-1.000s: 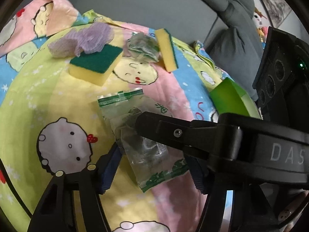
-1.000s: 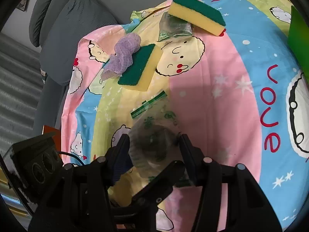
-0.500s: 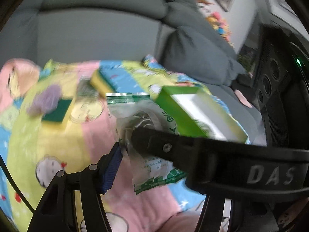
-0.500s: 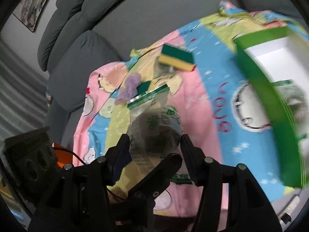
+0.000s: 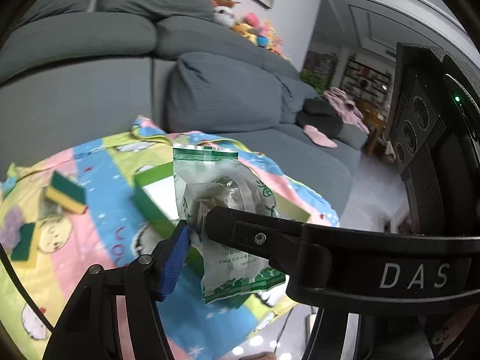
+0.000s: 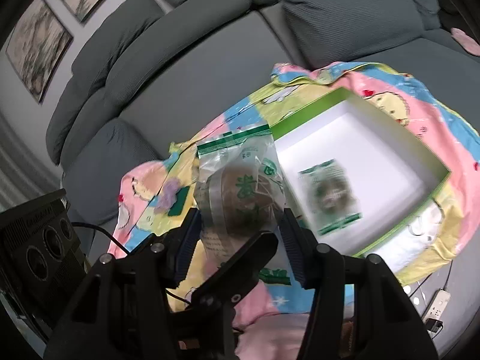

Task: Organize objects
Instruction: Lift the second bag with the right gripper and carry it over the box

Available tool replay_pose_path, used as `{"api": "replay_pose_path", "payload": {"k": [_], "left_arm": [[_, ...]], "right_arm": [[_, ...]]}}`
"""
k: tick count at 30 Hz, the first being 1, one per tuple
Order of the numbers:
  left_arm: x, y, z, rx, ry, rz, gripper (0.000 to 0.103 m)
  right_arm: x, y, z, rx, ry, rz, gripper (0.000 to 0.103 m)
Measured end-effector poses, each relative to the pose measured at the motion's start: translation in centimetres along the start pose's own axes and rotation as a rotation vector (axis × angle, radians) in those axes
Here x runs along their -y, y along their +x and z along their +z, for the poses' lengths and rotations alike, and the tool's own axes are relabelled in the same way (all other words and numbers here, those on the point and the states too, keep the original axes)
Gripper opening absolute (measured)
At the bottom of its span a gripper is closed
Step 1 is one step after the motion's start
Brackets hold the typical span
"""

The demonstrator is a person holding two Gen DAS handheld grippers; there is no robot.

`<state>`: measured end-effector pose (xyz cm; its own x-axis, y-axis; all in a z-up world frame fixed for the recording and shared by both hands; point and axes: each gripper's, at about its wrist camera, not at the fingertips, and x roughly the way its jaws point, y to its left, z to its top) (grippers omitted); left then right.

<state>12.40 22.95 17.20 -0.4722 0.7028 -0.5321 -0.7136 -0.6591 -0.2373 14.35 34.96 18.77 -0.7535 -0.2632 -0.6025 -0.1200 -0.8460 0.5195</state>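
— Grey sofa cushions fill the background of my left wrist view, and a cartoon-print cloth (image 5: 99,225) covers the surface below. What am I carrying?

— My left gripper (image 5: 196,228) is clenched on a clear packet (image 5: 228,210) with green print, lifted off the cloth. Its blue pad presses from nine o'clock, the black finger from three. Behind the packet, toward twelve o'clock, sits the green box (image 5: 150,207). A yellow-green sponge (image 5: 64,192) lies at nine o'clock, with a purple cloth (image 5: 12,220) and a second sponge (image 5: 22,241) further out.

— And how will that packet behave?

— Light and crinkly, I judge, with slippery film. The round lump inside gives the firmest hold, so grip across the middle, not the sealed edges.

— Now the right wrist view?

— My right gripper (image 6: 240,234) stands about as wide as the packet (image 6: 240,192), a finger at each side. They seem to touch the film, though I cannot tell whether they truly squeeze it. At two o'clock the box (image 6: 300,114) shows its white inside, where another packet (image 6: 330,198), blurred, already lies.
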Motion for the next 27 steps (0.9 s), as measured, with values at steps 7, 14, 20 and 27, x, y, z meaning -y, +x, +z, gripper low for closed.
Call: {"api": "replay_pose_path", "payload": {"k": [7, 14, 20, 27], "left_arm": [[3.0, 2.7, 1.1, -0.019, 0.058, -0.075, 0.064], [4.9, 5.1, 1.8, -0.04, 0.096, -0.113, 0.064], [5.3, 7.2, 2.1, -0.07, 0.1, -0.134, 0.064], [5.1, 9.5, 2.1, -0.101, 0.108, -0.125, 0.064]], "right_arm": [[3.5, -2.1, 0.8, 0.058, 0.058, -0.035, 0.054], [6.4, -3.1, 1.4, 0.099, 0.102, -0.076, 0.054], [8.7, -2.6, 2.1, 0.097, 0.148, -0.08, 0.054], [10.0, -0.9, 3.1, 0.078, 0.165, -0.111, 0.055]]}}
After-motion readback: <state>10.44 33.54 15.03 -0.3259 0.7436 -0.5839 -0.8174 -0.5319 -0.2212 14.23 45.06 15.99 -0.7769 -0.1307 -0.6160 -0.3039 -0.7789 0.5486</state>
